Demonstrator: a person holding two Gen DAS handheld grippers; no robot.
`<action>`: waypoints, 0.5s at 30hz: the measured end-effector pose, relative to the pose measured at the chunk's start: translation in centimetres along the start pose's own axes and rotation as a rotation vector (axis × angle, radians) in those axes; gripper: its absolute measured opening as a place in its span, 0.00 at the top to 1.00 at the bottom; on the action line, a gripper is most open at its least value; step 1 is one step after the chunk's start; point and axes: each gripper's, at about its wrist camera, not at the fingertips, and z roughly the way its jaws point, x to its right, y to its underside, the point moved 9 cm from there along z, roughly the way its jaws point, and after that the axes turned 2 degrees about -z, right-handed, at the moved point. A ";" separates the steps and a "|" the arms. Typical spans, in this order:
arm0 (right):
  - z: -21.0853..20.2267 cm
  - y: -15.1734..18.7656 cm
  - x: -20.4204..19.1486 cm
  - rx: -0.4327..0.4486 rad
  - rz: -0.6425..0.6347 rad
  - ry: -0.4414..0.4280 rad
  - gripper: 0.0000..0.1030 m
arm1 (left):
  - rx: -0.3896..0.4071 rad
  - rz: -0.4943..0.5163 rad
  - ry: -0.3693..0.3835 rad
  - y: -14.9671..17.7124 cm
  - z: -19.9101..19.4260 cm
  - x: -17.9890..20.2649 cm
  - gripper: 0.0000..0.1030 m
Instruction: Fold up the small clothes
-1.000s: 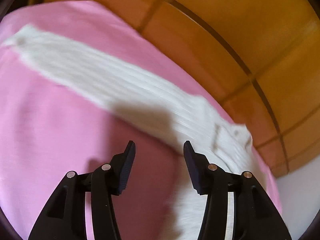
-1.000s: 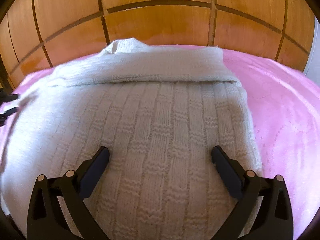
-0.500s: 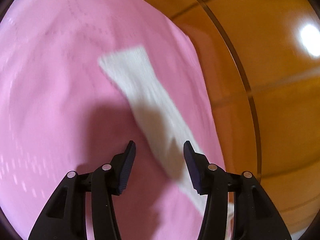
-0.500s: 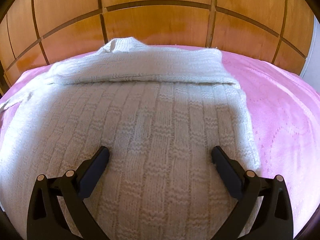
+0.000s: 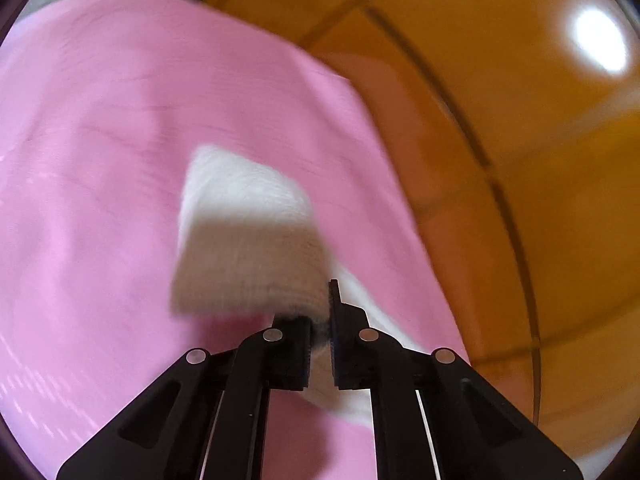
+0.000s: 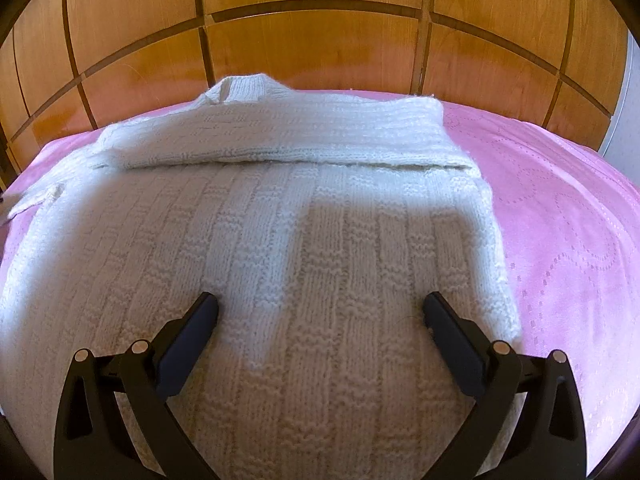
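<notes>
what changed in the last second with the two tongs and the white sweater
The left tongs, open a second ago above the outstretched sleeve, have closed on its cuff end and lifted it off the pink bedspread; that view is motion-blurred. The right tongs stayed wide open over the sweater body, which lies as before, with one sleeve still folded across its top.

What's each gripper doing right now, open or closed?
Left gripper: closed on the white sleeve.
Right gripper: open, holding nothing, over the sweater body.
</notes>
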 end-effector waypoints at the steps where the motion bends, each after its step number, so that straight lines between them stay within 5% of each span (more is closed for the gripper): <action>1: 0.0 0.0 0.0 0.000 0.001 -0.001 0.02 | -0.009 0.027 0.023 0.8 -0.3 1.1 0.94; 9: 0.0 0.0 0.1 0.003 0.004 -0.005 0.02 | -0.189 0.296 0.182 13.8 0.2 12.2 0.94; 15: 0.0 0.0 0.1 0.005 0.009 -0.009 0.02 | -0.325 0.442 0.212 22.5 1.7 16.2 0.94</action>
